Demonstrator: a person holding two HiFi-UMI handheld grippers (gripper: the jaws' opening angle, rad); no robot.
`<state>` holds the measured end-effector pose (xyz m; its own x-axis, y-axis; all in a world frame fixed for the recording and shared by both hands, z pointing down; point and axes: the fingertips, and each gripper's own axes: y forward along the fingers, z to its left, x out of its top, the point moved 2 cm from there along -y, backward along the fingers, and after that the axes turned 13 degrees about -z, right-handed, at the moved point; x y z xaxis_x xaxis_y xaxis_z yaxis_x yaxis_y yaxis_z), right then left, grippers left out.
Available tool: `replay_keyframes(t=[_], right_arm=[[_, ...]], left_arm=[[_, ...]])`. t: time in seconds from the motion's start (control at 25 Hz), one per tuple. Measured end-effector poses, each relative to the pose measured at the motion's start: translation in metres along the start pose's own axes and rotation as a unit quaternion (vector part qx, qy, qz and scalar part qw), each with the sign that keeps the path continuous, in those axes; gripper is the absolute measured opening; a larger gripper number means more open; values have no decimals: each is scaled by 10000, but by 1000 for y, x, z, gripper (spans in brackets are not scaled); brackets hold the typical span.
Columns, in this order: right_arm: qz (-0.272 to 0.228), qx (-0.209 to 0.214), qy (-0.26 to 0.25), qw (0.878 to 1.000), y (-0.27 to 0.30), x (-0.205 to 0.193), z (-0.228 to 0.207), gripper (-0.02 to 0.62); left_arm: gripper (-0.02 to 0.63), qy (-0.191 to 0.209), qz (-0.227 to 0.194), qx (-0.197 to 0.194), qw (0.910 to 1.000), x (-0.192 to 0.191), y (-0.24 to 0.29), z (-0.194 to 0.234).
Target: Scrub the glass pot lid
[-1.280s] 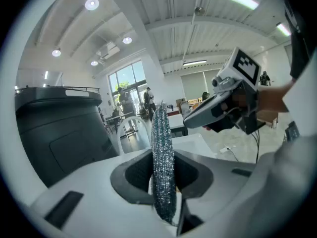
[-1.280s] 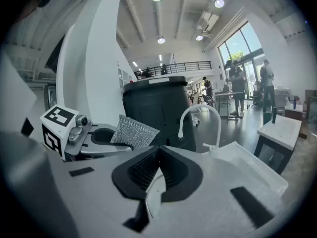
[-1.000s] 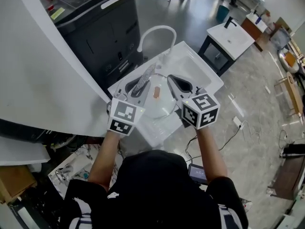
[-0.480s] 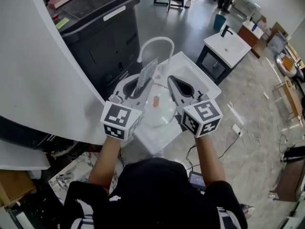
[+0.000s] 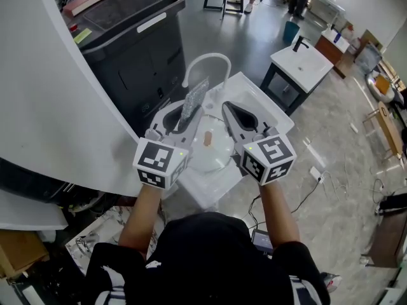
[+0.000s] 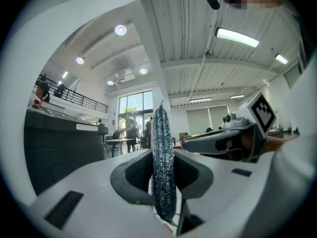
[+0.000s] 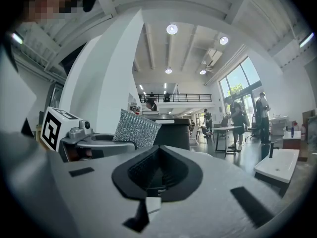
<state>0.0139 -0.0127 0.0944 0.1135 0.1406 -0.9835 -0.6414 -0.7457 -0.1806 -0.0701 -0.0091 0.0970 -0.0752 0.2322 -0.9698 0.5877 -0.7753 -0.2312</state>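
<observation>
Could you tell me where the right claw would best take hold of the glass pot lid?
Probably its tan handle, from above: the lid lies flat in the sink, handle up at the centre, the only raised part. The right claw is shut and empty, so open it first.

This is a large open test hall, part workshop and part office, rather than a home kitchen. A free-standing white sink unit (image 5: 261,97) with a gooseneck tap (image 5: 206,59) stands on a bare, polished grey floor (image 5: 337,126). A second washbasin (image 5: 304,56) on a dark cabinet stands well apart from it, with no wall behind. A loose cable (image 5: 314,172) lies on the floor, and a big dark grey lidded bin (image 5: 127,30) stands near the sink. The high ceiling carries round lamps (image 7: 172,29) and strip lights (image 6: 237,37). A railed mezzanine (image 7: 168,98), tall windows (image 7: 238,86) and people standing at a work table (image 7: 225,129) fill the far end.
</observation>
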Motion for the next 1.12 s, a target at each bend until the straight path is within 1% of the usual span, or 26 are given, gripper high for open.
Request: replay_keyframes(t=[0.48,0.72,1.12], right_arm=[[28,-101,-78,9999,-5,-1,-3,-2],[65,-100,-68,9999,-9,-3,-2,0],[115,-69,-119,9998,-10,-2,-4,-2]], left_arm=[[81,-59,-23,-35,10000,-2,-1,-5],[81,-57,61,-45,10000,-7,-2,-8],[81,-113,29,-107,9999,-5,2,-11]])
